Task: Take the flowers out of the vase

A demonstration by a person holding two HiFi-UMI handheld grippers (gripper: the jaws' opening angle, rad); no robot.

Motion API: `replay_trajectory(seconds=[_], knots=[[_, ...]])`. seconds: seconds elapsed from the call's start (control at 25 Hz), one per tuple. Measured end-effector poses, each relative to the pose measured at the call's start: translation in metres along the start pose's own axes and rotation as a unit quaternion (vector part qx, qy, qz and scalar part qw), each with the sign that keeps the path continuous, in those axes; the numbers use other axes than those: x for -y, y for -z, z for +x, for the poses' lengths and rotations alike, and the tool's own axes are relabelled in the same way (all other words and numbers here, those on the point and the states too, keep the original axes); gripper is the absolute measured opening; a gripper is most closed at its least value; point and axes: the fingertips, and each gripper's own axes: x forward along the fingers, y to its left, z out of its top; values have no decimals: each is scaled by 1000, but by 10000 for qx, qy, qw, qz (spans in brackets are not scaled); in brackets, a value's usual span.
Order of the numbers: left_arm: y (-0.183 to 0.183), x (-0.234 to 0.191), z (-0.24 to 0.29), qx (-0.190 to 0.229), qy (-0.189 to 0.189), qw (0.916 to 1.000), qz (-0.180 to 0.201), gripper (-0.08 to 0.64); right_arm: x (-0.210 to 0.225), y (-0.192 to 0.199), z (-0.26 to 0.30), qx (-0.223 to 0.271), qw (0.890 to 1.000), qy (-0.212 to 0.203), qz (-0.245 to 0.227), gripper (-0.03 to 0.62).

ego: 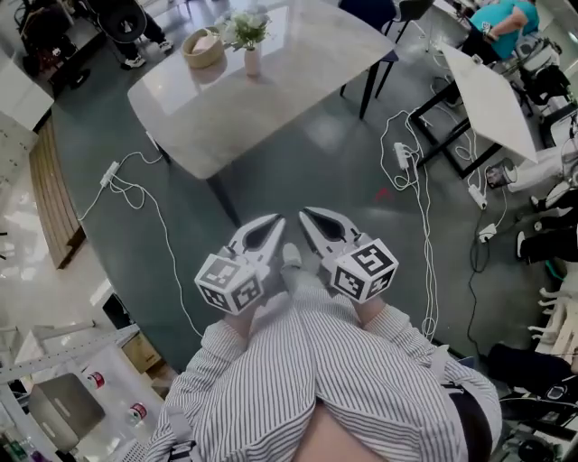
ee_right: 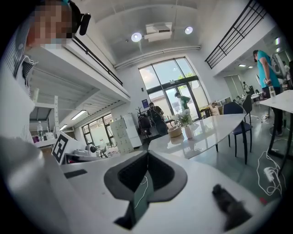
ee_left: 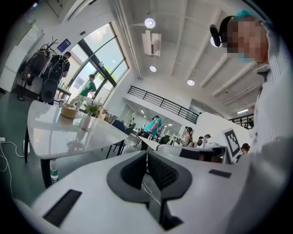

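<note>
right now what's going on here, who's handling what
A person in a striped shirt holds a gripper in each hand. The left gripper and right gripper are both shut and empty, short of the pale stone-topped table. The green and white flowers stand untouched in the small pale vase beside a round tan basket.

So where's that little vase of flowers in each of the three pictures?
Head view: the vase stands near the top, left of centre, on the white table.
Left gripper view: the vase is at left, mid-height.
Right gripper view: the vase is right of centre, mid-height.
Shared landmark: the round basket just left of it.
</note>
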Motion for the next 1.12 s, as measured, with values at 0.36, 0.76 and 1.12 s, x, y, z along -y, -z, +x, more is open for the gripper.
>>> replay_trajectory(seconds=[0.36, 0.76, 1.12], knots=[[-63, -62, 86, 219, -251, 9991, 280, 21, 85, -64, 71, 153, 9995, -290, -41, 15], [-83, -95, 143, 220, -350, 9988, 252, 21, 133, -84, 110, 18, 9990, -432, -89, 15], [-71, -129, 170, -17, -311, 9994, -119, 21, 158, -72, 137, -352, 9988, -344, 28, 15]])
